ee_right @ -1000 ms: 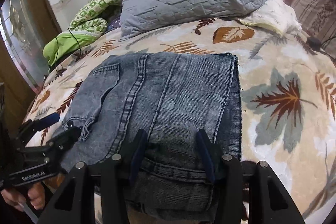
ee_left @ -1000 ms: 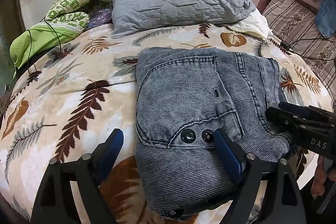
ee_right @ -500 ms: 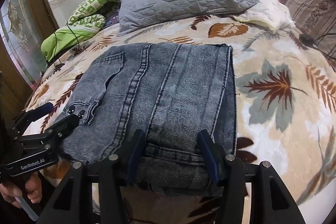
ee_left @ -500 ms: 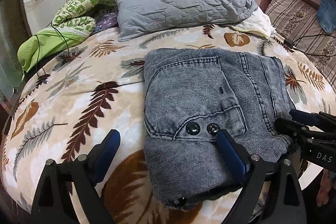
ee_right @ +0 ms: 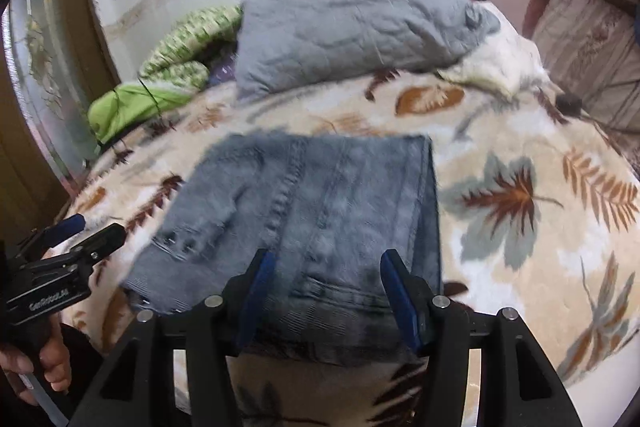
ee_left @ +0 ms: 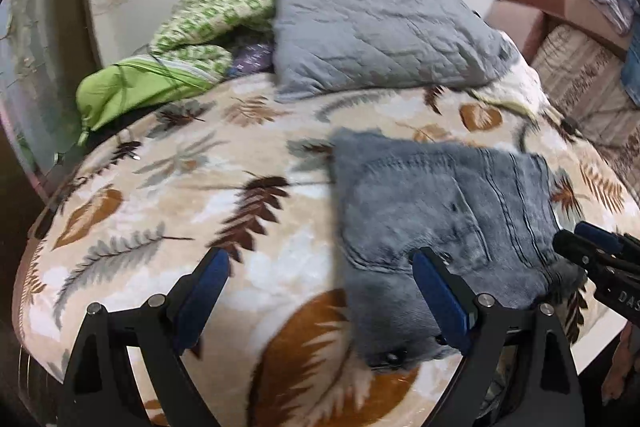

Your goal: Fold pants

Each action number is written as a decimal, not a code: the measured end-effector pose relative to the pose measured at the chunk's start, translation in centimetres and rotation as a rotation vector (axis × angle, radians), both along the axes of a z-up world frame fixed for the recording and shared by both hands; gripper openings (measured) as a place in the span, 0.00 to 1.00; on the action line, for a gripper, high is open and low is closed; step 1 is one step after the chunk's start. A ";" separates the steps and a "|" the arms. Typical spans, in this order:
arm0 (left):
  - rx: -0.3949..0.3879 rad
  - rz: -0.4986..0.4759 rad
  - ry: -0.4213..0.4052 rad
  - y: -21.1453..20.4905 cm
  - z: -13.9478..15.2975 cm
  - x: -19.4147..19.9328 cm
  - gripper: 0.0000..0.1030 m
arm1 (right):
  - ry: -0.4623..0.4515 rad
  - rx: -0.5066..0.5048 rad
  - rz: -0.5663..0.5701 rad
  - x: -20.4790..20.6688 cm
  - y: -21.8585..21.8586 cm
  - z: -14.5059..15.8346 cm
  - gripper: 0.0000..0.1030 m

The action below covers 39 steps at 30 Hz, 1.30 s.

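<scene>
The grey-blue denim pants (ee_left: pixel 440 211) lie folded into a compact rectangle near the front edge of the leaf-patterned bed cover (ee_left: pixel 168 211). In the right wrist view the pants (ee_right: pixel 320 211) show their pocket and buttons on the left side. My left gripper (ee_left: pixel 320 261) hovers open over the cover, its right finger above the pants' left part, holding nothing. My right gripper (ee_right: pixel 327 261) stands open over the pants' near edge, pads clear of the cloth. Each gripper also shows in the other's view: the left gripper (ee_right: pixel 80 239) and the right gripper (ee_left: pixel 580 239). Both frames are motion-blurred.
A grey quilted pillow (ee_left: pixel 380 39) and a green blanket (ee_left: pixel 152 83) lie at the head of the bed. A brown sofa (ee_left: pixel 580 67) with cushions and clothes stands at the right. A dark cable (ee_right: pixel 572 105) runs near the right edge. A hand (ee_right: pixel 48 363) holds the left gripper.
Both grippers have pulled back and up from the pants, which now look smaller and farther away. The right jaws stand slightly wider. The pants stay folded in place.
</scene>
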State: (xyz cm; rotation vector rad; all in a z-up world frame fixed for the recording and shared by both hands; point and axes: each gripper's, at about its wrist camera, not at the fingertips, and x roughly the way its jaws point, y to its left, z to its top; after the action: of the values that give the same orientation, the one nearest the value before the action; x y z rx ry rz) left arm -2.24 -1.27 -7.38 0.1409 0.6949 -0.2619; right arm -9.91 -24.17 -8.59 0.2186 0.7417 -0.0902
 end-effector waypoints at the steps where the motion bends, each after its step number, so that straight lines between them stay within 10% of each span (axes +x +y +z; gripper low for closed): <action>1: 0.000 0.013 -0.013 0.4 0.3 0.0 0.90 | -0.015 -0.001 0.009 0.0 0.4 0.3 0.58; 39: -0.009 0.082 0.018 2.9 -0.7 2.1 0.91 | 0.086 -0.020 0.217 3.2 6.3 -3.0 0.58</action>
State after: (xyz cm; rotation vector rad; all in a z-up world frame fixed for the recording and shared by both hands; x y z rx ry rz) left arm -0.09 1.65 -8.06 0.1017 0.7157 -0.1883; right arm -6.72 -17.92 -11.57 0.1148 0.8451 0.1003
